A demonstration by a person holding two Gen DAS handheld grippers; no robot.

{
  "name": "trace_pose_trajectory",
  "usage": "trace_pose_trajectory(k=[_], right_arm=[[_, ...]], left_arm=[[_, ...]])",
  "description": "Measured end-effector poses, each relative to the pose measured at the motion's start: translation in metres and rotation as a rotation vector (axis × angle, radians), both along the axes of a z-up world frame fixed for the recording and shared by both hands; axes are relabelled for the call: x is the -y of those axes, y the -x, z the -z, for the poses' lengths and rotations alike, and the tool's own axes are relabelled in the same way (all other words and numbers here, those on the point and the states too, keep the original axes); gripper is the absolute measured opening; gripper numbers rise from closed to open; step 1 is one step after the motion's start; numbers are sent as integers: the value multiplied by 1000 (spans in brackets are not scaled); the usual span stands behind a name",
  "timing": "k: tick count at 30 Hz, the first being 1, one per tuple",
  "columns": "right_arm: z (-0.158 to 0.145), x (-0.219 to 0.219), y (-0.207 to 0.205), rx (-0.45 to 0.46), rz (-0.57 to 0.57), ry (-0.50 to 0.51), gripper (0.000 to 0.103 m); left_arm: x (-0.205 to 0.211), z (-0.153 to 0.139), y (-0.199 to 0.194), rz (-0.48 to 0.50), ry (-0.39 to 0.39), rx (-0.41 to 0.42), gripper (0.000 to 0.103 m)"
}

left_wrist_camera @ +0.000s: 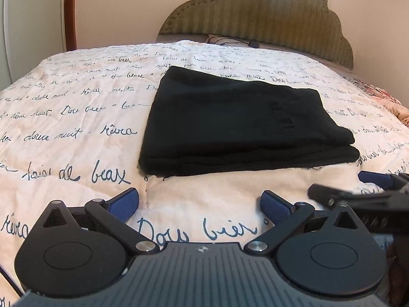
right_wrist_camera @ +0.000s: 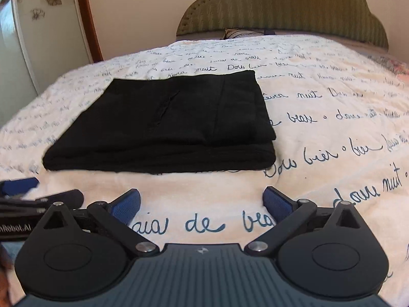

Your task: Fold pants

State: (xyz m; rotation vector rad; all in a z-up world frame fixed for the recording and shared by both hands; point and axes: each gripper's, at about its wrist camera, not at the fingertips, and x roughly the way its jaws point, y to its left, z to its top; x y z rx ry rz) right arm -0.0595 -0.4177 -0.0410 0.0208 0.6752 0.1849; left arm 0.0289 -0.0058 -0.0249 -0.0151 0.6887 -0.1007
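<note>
The black pants [left_wrist_camera: 245, 125] lie folded into a flat layered rectangle on the bed's script-printed quilt [left_wrist_camera: 76, 117], well short of the green headboard [left_wrist_camera: 258, 18]. Left gripper [left_wrist_camera: 200, 206] and right gripper [right_wrist_camera: 202, 204] hover side by side just before the pants' near edge, jaws spread, holding nothing

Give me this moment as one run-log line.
pants: folded, flat on bedspread | left gripper: open, empty | right gripper: open, empty | both short of pants
</note>
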Motion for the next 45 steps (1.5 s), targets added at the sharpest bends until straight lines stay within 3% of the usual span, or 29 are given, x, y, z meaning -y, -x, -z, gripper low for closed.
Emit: trace_pose_trajectory(k=[45], right_arm=[[2,1,5,20,-2,5,103]], left_arm=[[-3,6,0,-5,4,7,103]])
